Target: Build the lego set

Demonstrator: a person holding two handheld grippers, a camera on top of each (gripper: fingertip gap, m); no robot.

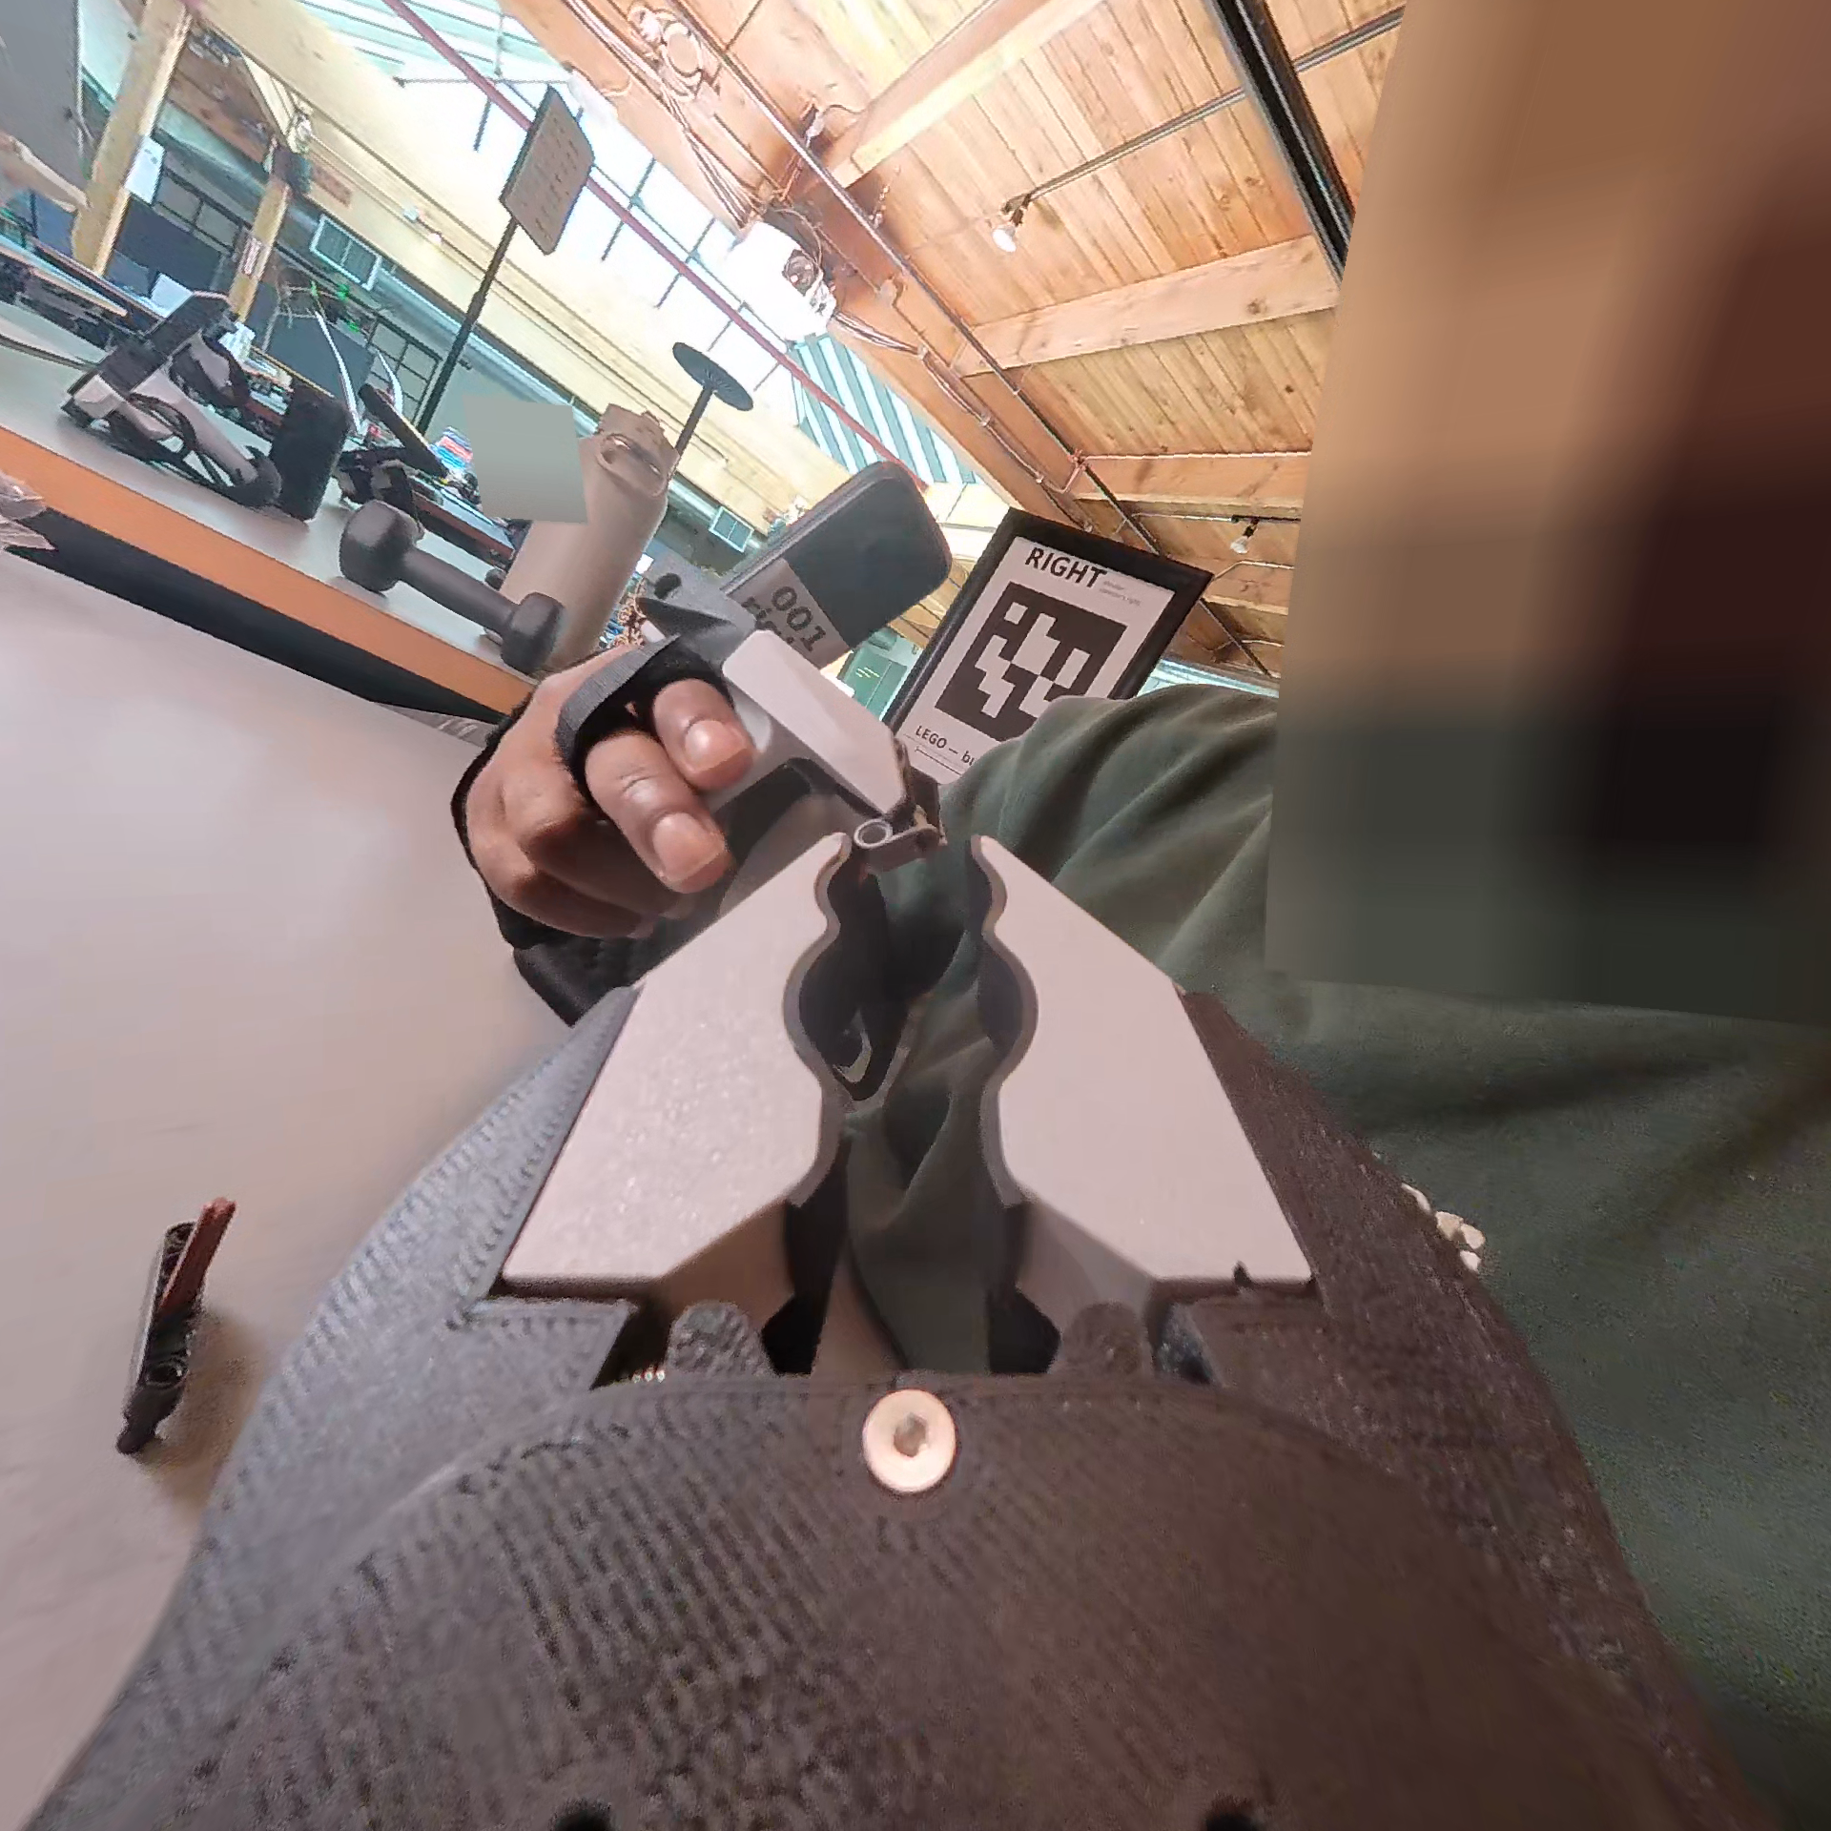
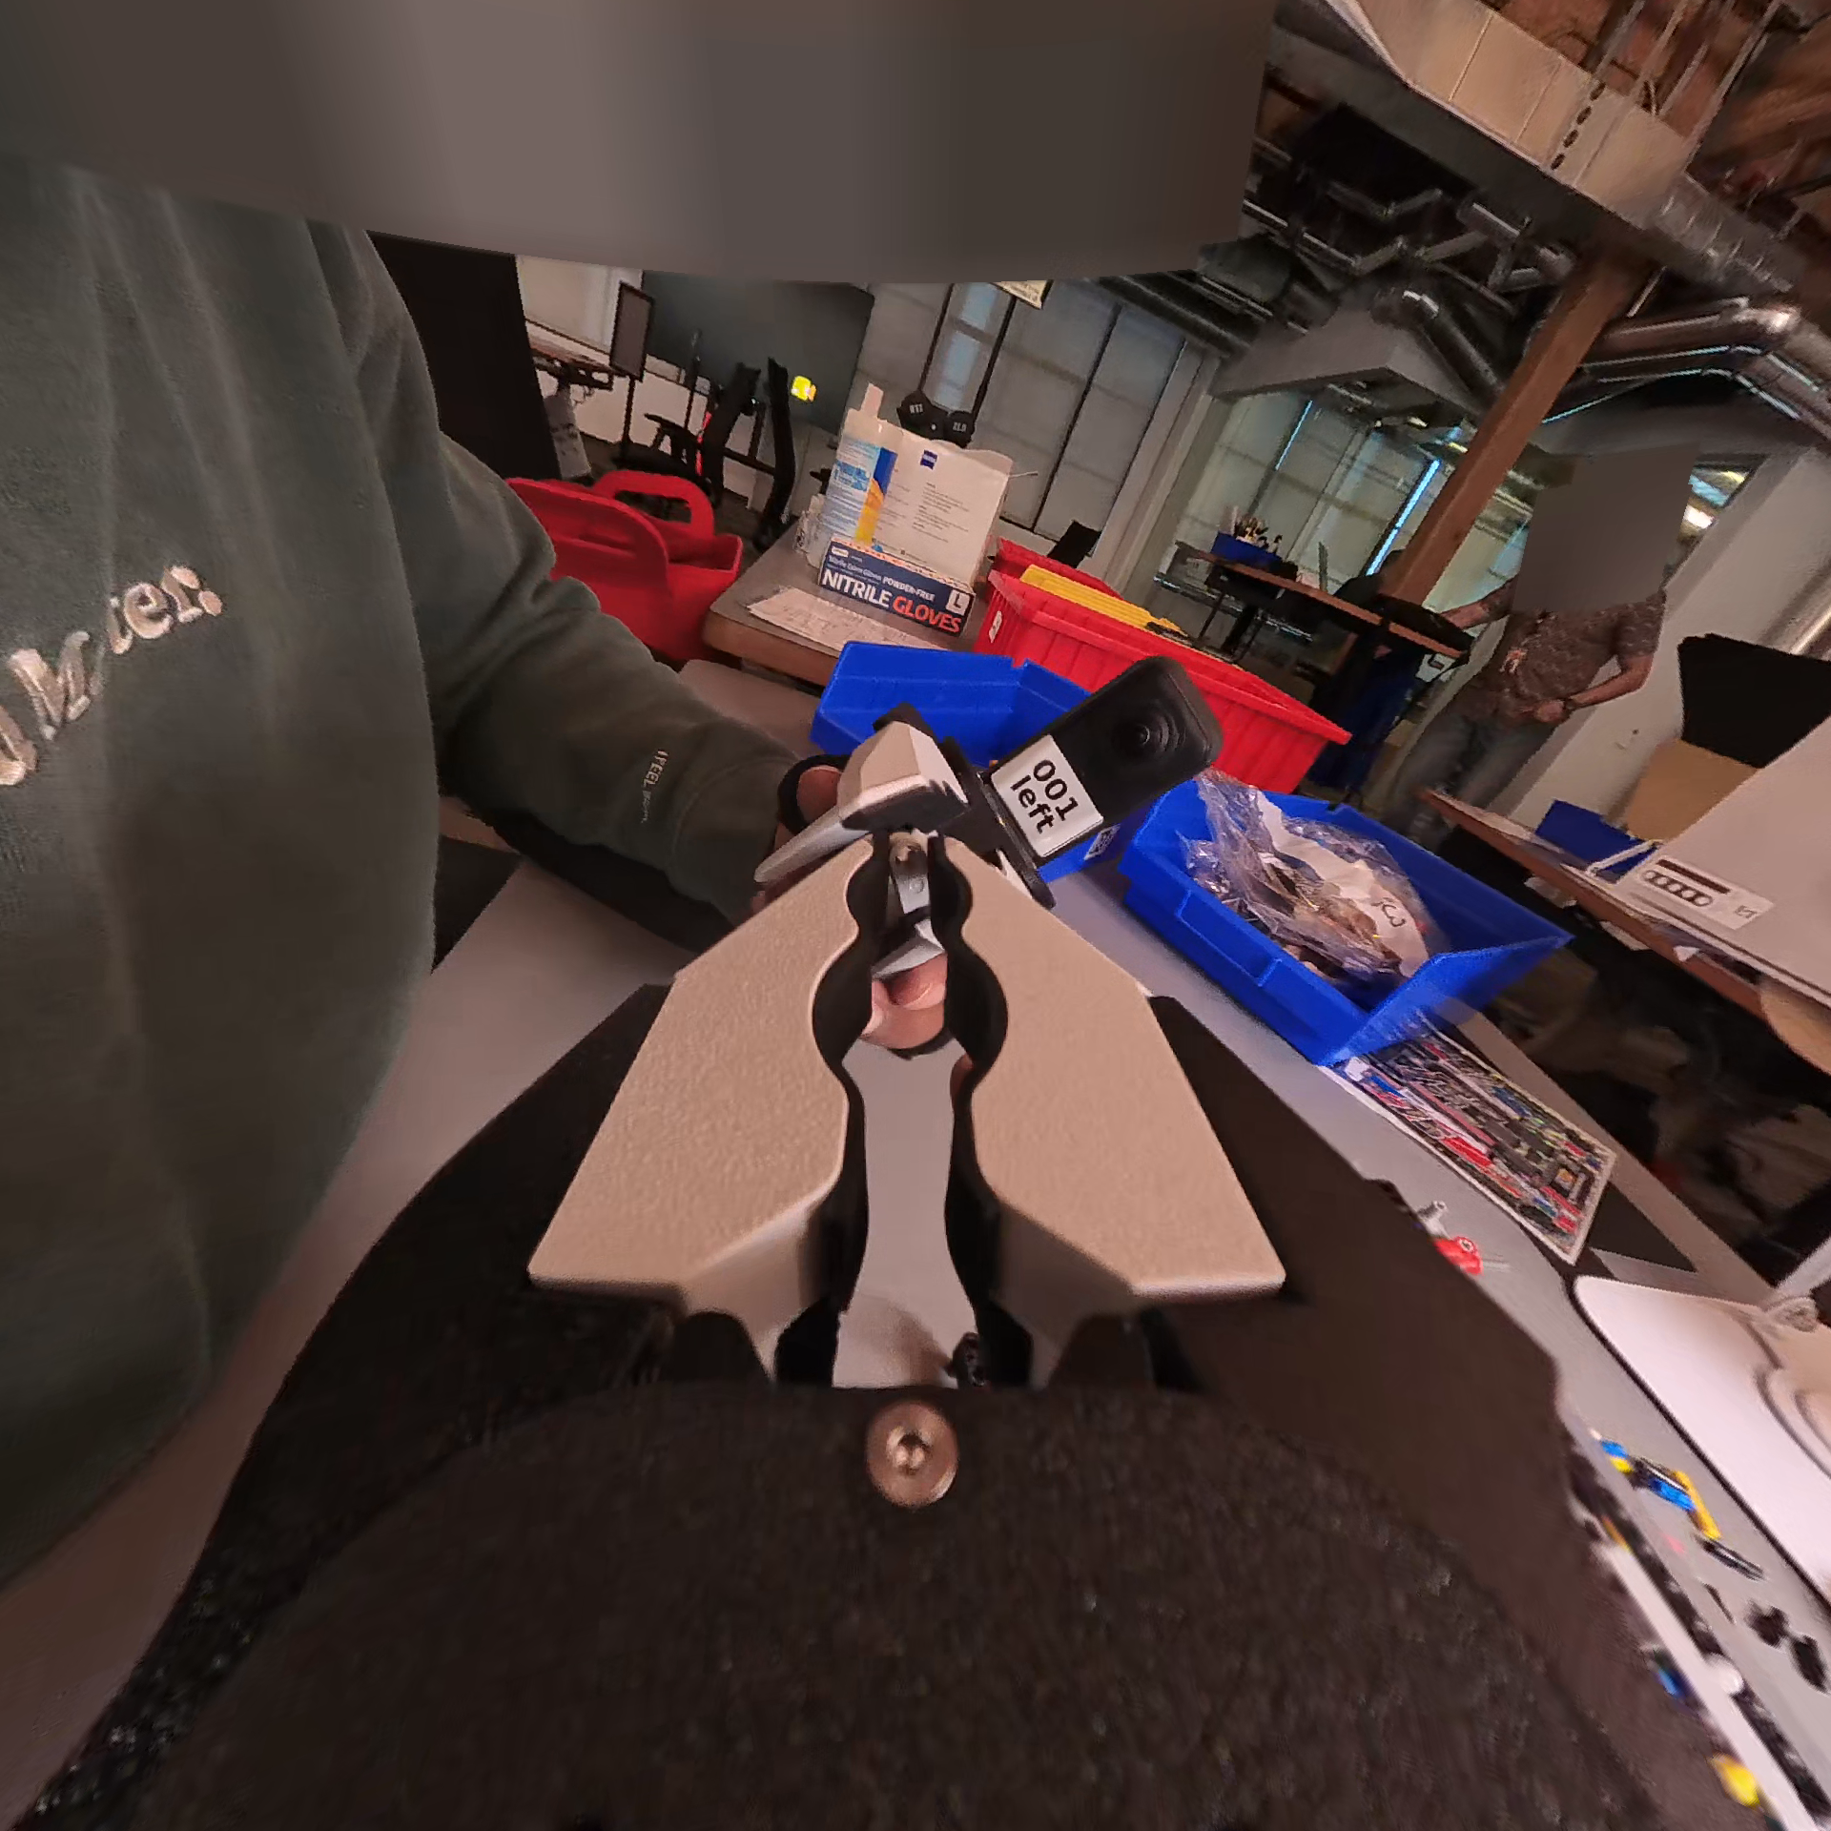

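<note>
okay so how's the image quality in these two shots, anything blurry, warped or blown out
Left wrist view: fisheye bends the wooden ceiling; the windows blow out; the small brick assembly is smeared. Right wrist view: dimmer; the loose bricks at the edge blur.

My right gripper (image 2: 910,864) is raised off the grey table (image 2: 555,1001), tips nearly together and pinching a small grey lego piece (image 2: 904,885); my left gripper (image 2: 872,842) meets it tip to tip from the far side, its finger spacing hidden. My green sleeve (image 2: 555,694) runs in from the left to the hand on that gripper. On the right sit a blue bin (image 2: 1288,981) holding a clear plastic bag (image 2: 1288,882), a printed instruction sheet (image 2: 1486,1130) beside it, loose small bricks (image 2: 1665,1486) near the table edge, and red bins (image 2: 1139,644) farther back.
</note>
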